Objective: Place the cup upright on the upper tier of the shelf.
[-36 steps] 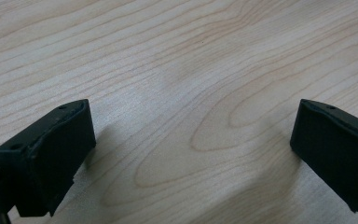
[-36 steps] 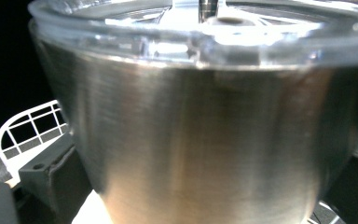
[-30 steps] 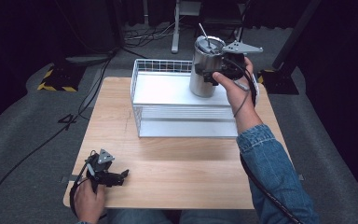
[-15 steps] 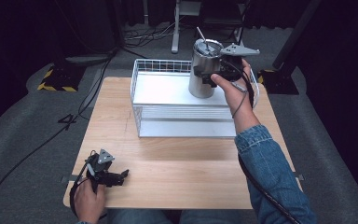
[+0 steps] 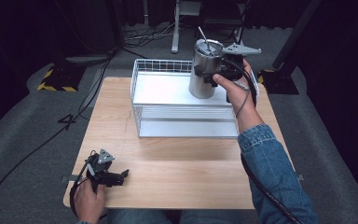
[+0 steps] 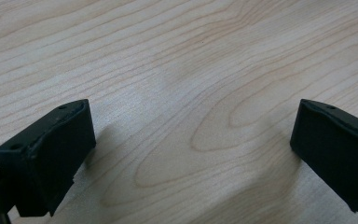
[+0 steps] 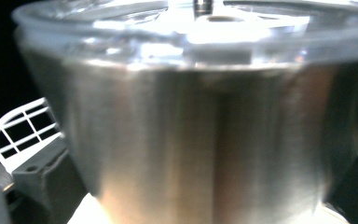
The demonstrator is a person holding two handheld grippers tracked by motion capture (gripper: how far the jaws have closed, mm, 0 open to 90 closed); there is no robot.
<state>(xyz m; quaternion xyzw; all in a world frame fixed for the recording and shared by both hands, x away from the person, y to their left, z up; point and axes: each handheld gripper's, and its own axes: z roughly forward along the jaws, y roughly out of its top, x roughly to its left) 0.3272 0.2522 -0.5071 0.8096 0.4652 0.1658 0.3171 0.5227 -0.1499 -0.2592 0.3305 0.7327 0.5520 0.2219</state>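
left gripper sits idle on the light wooden table near my edge, jaws wide, nothing between them. further out, the white wire basket holds the brushed steel tumbler with clear lid and metal straw, standing upright at its far right corner. right gripper is at the tumbler's upper side; its jaws have just been opening, tumbler between them, looks let go. i'd say placement is done, only backing the right hand off is left.
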